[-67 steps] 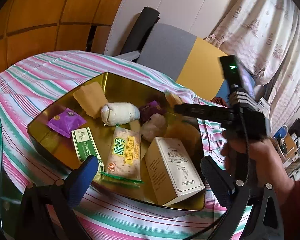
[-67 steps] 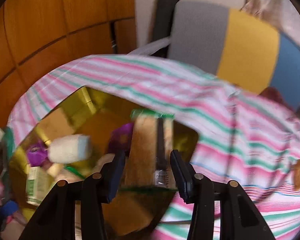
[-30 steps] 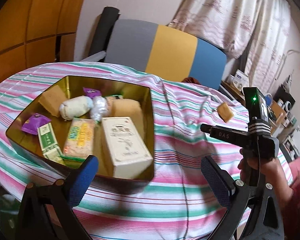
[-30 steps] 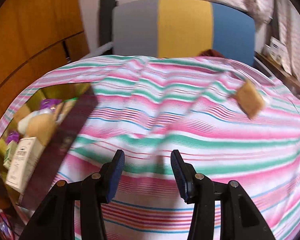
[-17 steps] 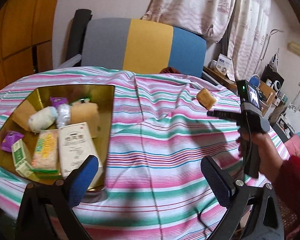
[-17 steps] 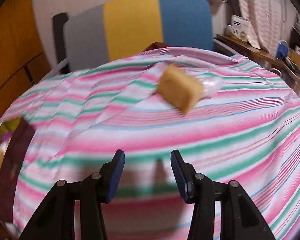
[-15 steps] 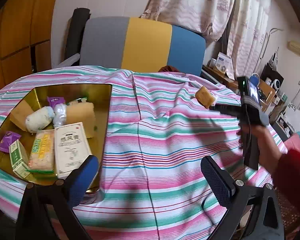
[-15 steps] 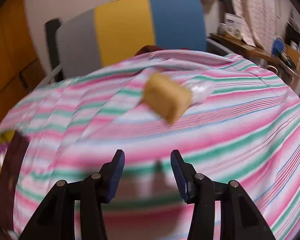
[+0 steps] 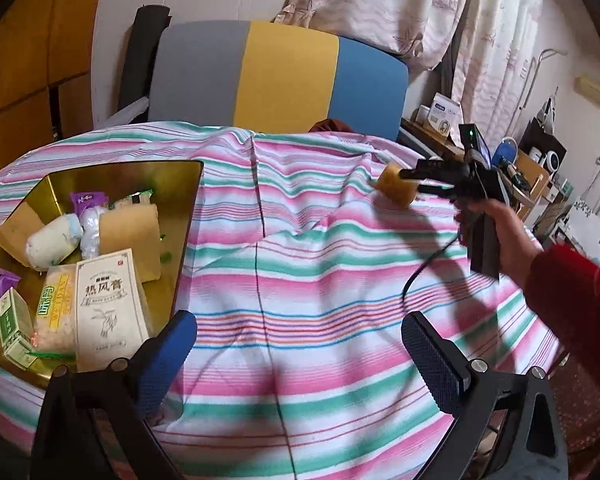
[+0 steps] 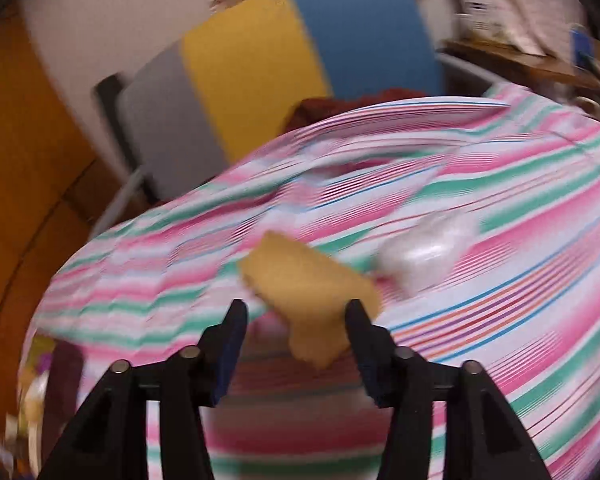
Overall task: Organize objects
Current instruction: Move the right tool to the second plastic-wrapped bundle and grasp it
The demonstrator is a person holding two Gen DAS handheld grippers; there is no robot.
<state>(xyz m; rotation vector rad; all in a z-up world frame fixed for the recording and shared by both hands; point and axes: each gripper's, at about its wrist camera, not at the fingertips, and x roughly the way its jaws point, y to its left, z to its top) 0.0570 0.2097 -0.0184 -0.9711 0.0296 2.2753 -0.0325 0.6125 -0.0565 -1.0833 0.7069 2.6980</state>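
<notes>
Right gripper (image 10: 296, 320) open wide around a yellow-brown wrapped cake (image 10: 308, 296), near the counter's far right edge; right finger (image 10: 364, 344) just beside or touching the cake's edge, left finger (image 10: 230, 344) apart from it. Cannot tell through the blur whether the cake rests on the striped cloth (image 10: 500, 280) or is lifted. Clear plastic wrapper end (image 10: 428, 248) sticking out just behind the cake. Same cake (image 9: 396, 188) seen from the left wrist view between the right gripper's (image 9: 410, 182) fingers, held by a hand (image 9: 496, 236) in a red sleeve.

Left gripper (image 9: 296, 344) open wide, nothing between its blue pads (image 9: 168, 356), hovering over the counter's near edge. Gold tin tray (image 9: 100, 172) at the counter's left edge, holding a white box (image 9: 108, 308), a yellow cracker pack (image 9: 54, 312), a green box (image 9: 12, 324), purple packets (image 9: 88, 202), a white roll (image 9: 52, 240) and a tan cake (image 9: 130, 236). Grey, yellow and blue chair back (image 9: 280, 76) behind the far edge.
</notes>
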